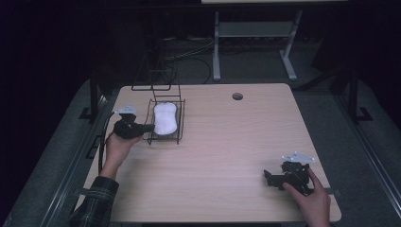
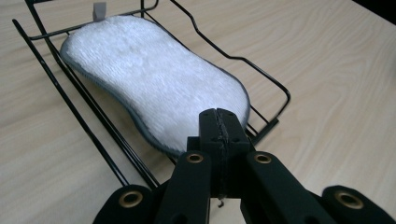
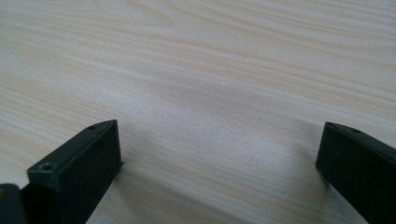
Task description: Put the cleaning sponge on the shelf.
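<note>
Your left gripper (image 2: 219, 116) has its jaws pressed flat together, tips at the near edge of the white sponge pad (image 2: 154, 79). From the left gripper view I cannot tell whether they pinch the pad's grey rim or are merely closed above it. The pad lies flat inside the black wire rack (image 2: 84, 121), filling most of its floor, which keeps it from sliding when nudged. In the high view your left gripper (image 1: 146, 127) comes at the rack (image 1: 180, 124) from its 9 o'clock side, low and level, probably because the wire sides are lowest there and leave the pad's edge reachable.

Your right gripper (image 3: 219, 154) stands wide open with nothing between its jaws, only bare table (image 3: 210, 70) ahead. In the high view it rests (image 1: 270, 178) near the table's 4 o'clock corner, well apart from the rack, seemingly parked out of the way. A round hole (image 1: 237, 96) sits near the table's 12 o'clock edge.
</note>
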`<state>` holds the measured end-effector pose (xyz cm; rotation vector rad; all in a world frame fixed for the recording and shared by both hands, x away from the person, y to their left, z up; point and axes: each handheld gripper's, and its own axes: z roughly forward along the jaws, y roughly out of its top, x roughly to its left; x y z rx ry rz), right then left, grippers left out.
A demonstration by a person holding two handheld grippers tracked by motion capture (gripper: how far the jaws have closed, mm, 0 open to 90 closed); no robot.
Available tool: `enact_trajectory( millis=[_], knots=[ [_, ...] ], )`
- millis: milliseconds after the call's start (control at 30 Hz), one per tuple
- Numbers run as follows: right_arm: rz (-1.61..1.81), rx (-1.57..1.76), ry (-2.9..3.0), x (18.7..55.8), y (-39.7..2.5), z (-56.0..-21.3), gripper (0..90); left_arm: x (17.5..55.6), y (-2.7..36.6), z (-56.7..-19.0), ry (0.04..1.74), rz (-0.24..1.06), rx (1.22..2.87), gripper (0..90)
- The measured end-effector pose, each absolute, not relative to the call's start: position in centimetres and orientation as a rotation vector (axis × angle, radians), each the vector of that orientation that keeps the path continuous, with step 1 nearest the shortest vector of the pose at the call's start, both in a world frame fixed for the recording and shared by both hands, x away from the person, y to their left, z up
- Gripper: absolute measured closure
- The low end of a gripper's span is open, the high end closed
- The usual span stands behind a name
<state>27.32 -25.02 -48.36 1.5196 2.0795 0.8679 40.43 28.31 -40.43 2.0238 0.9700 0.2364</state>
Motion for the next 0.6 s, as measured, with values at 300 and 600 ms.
enact_trajectory(
  millis=[300,600],
  knots=[
    [0.869,1.518,2.082,27.3,-25.0,-48.4,0.0,36.8,27.8,-40.0,0.928,0.298,2.093,75.8],
    [0.869,1.520,2.082,27.2,-25.0,-48.3,0.0,33.8,26.3,-41.2,0.898,0.318,2.170,50.4]
  ],
)
